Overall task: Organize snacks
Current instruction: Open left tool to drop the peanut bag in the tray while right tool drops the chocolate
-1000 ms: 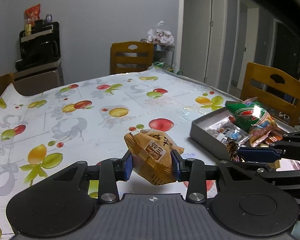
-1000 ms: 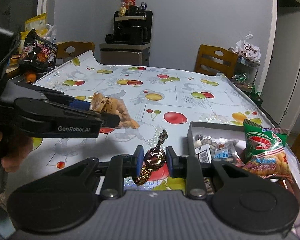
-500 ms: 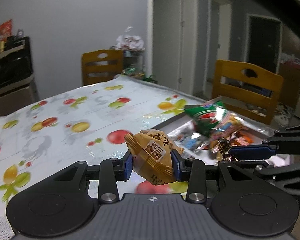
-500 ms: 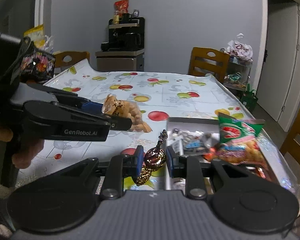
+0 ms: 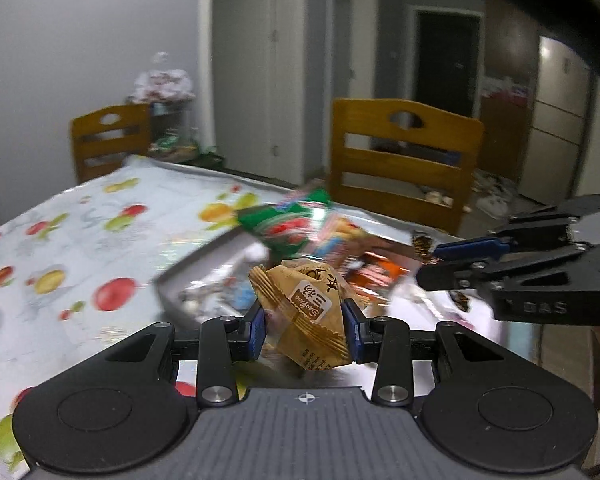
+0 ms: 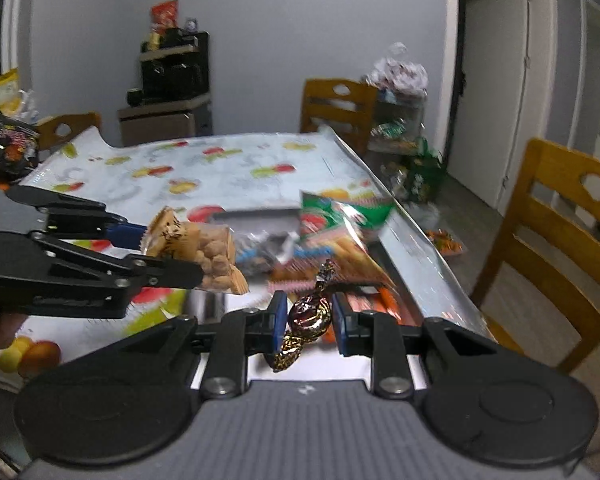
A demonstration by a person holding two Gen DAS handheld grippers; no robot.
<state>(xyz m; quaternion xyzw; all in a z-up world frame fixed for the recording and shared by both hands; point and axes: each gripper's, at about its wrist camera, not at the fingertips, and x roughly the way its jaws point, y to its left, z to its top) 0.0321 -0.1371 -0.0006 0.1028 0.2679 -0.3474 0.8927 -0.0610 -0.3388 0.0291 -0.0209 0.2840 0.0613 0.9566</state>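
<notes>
Carrying both snacks over to the grey tray point(image 6: 256, 214) on the surface point(image 6: 220, 168); left gripper point(image 5: 305, 322) clamped on tan snack packet point(image 5: 306, 312), right gripper point(image 6: 309, 322) pinching foil candy point(image 6: 309, 316); next up, probably hovering over a free spot, then letting go.

Left gripper point(image 5: 305, 320) fingers clamp an orange snack packet point(image 5: 308, 312); right gripper point(image 6: 309, 318) fingers pinch a foil-wrapped candy point(image 6: 308, 316), both tilted downward, side by side.
</notes>
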